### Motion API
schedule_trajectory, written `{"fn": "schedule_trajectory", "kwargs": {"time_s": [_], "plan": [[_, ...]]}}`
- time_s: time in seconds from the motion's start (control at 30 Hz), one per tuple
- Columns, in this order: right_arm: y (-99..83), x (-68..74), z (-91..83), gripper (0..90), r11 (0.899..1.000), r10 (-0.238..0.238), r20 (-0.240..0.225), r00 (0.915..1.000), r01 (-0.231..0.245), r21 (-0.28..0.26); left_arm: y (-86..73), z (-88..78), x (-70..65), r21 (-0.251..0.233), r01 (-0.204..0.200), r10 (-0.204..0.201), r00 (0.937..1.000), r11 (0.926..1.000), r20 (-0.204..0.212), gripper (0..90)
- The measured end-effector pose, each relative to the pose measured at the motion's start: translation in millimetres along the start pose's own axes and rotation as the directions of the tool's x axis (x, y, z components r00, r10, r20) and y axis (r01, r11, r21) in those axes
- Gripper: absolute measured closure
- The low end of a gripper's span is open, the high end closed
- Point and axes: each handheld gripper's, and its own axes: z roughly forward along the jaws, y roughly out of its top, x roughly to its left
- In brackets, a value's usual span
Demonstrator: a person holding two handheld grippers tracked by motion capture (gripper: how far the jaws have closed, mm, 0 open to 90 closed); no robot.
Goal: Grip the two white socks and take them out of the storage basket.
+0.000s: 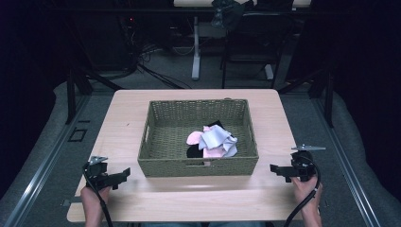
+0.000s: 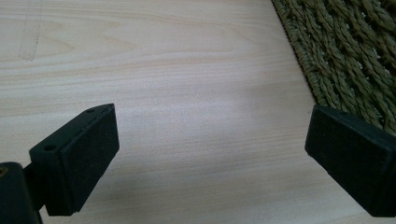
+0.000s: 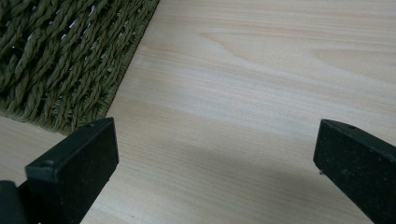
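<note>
Both claws, left (image 1: pixel 124 174) and right (image 1: pixel 275 169), gape empty; basket (image 1: pixel 198 166) lies crosswise between.

A pale wooden table (image 1: pixel 123 118) carried a woven green basket (image 1: pixel 156 163) near its middle, with cloths inside.

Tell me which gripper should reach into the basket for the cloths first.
Right, probably. The cloths lie in the basket's near-right part, closer to the right gripper than to the left gripper. Both grippers are open, empty, beside the basket's front corners.
</note>
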Motion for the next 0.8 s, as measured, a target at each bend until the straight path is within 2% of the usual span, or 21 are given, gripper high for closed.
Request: {"fn": "schedule_trajectory", "kwargs": {"time_s": [0.3,0.43,0.7,0.8], "plan": [[-1.5,-1.3,-5.0,0.0,1.0,-0.003,0.009,1.0,0.003,0.021,-0.4,-1.6,0.9,-0.017,0.006,-0.006,0.9998,0.9998,0.019,2.2],[0.7,1.6,-5.0,0.0,0.999,-0.023,0.018,0.9996,0.022,0.026,-0.1,-0.6,0.6,-0.013,-0.001,0.002,0.9998,0.9999,0.02,2.1],[0.2,6.8,-5.3,0.0,0.999,-0.04,0.016,0.9991,0.039,0.037,0.1,0.2,0.3,-0.013,0.001,-0.001,0.9997,0.9999,0.026,2.3],[2.0,7.8,-7.1,0.0,0.998,-0.048,-0.001,0.9988,0.048,0.038,0.6,-0.1,-0.9,-0.017,-0.005,0.006,0.9995,0.9998,0.029,2.3]]}}
